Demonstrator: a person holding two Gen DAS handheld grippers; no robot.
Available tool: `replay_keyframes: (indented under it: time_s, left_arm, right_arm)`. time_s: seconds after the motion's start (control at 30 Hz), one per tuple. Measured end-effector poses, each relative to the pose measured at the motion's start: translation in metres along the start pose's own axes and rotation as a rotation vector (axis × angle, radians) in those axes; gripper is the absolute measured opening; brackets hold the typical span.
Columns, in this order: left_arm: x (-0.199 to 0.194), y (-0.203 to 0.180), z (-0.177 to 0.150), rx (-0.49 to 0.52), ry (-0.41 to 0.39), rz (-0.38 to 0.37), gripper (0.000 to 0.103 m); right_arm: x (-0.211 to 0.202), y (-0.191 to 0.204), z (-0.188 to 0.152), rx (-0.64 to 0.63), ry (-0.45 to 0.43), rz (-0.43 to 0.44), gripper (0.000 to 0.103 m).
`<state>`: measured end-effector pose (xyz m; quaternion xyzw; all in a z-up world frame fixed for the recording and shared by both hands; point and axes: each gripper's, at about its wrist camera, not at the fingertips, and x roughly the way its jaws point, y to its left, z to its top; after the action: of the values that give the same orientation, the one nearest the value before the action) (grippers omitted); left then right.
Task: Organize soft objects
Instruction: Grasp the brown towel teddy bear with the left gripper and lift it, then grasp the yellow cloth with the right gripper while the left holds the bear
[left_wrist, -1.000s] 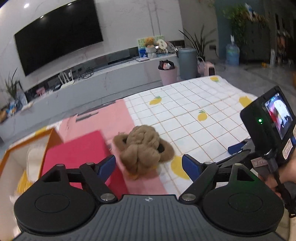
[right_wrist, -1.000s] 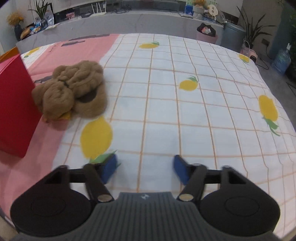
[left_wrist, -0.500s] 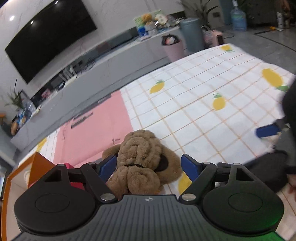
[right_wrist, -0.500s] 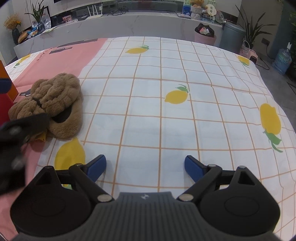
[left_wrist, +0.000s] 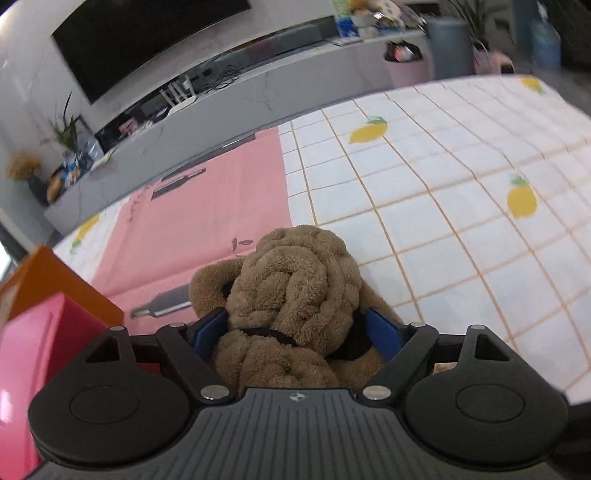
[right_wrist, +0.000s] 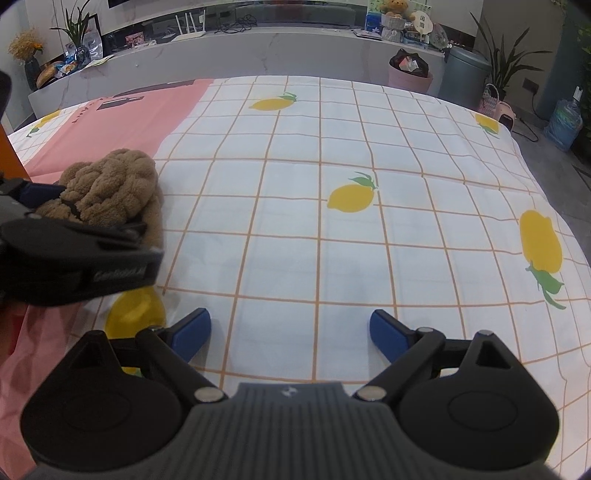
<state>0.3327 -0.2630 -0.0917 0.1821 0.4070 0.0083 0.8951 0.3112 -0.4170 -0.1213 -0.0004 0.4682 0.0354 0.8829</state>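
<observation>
A brown knotted plush toy (left_wrist: 295, 280) lies on the bedspread (left_wrist: 443, 229), where its pink panel meets the white lemon-print checks. My left gripper (left_wrist: 295, 330) is lowered over the toy and open. Its blue pads (left_wrist: 208, 328) stand on either side of the toy's middle, close to the fur without visibly squeezing it. In the right wrist view the same toy (right_wrist: 110, 184) sits at the left, with the left gripper (right_wrist: 86, 210) straddling it. My right gripper (right_wrist: 290, 332) hovers open over bare bedspread (right_wrist: 332, 258) to the toy's right, with nothing between its fingers.
A pink-red box (left_wrist: 44, 343) and an orange box (left_wrist: 48, 273) stand just left of the toy. Beyond the bed runs a long grey console (right_wrist: 258, 48) with clutter. A pink bin (right_wrist: 410, 74) and a grey bin (right_wrist: 465, 74) stand off the bed's far right corner.
My left gripper came down and forward until the plush toy sat between its pads. It now shows at the left of the right wrist view. The right gripper's jaws widened and it shifted slightly.
</observation>
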Motion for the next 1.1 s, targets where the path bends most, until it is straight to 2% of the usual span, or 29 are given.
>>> replay_keyframes:
  time_s: [0.07, 0.1, 0.2, 0.37, 0.57, 0.7, 0.77, 0.8, 0.9, 1.03, 1.07, 1.1]
  left_arm:
    - [-0.002, 0.004, -0.001, -0.045, -0.001, -0.019, 0.087]
    - [-0.003, 0.006, -0.002, -0.056, -0.003, -0.029, 0.081]
    - [-0.014, 0.006, -0.011, -0.036, -0.022, -0.05, 0.068]
    - [-0.047, 0.011, -0.053, 0.034, -0.069, -0.157, 0.062]
    - [-0.098, 0.019, -0.113, 0.135, -0.123, -0.309, 0.062]
    - [-0.126, 0.027, -0.139, 0.228, -0.239, -0.358, 0.061]
    - [-0.14, 0.042, -0.146, 0.189, -0.311, -0.396, 0.058]
    - [-0.146, 0.05, -0.147, 0.179, -0.32, -0.413, 0.056]
    - [-0.158, 0.072, -0.148, 0.145, -0.292, -0.428, 0.056]
    - [-0.174, 0.11, -0.153, 0.099, -0.286, -0.447, 0.056]
    - [-0.178, 0.12, -0.155, 0.093, -0.287, -0.445, 0.056]
    - [-0.181, 0.129, -0.157, 0.086, -0.288, -0.448, 0.056]
  right_arm:
    - [0.0, 0.0, -0.001, -0.001, -0.003, 0.0, 0.092]
    - [0.0, 0.0, -0.001, -0.002, -0.004, 0.001, 0.092]
    - [-0.001, 0.0, -0.002, -0.007, -0.007, 0.006, 0.092]
    - [-0.004, -0.002, -0.005, -0.03, 0.005, 0.024, 0.091]
    - [-0.007, -0.005, -0.009, -0.037, 0.015, 0.03, 0.091]
    - [-0.011, -0.004, -0.013, -0.025, 0.026, 0.021, 0.088]
    - [-0.017, -0.005, -0.016, -0.003, 0.016, 0.029, 0.08]
    - [-0.02, -0.006, -0.017, 0.022, 0.008, 0.04, 0.074]
    - [-0.029, -0.012, -0.021, 0.125, 0.005, 0.116, 0.068]
    - [-0.044, -0.004, -0.022, 0.178, 0.004, 0.166, 0.068]
    - [-0.049, 0.001, -0.022, 0.176, 0.004, 0.171, 0.069]
    - [-0.053, 0.008, -0.021, 0.172, 0.002, 0.17, 0.076]
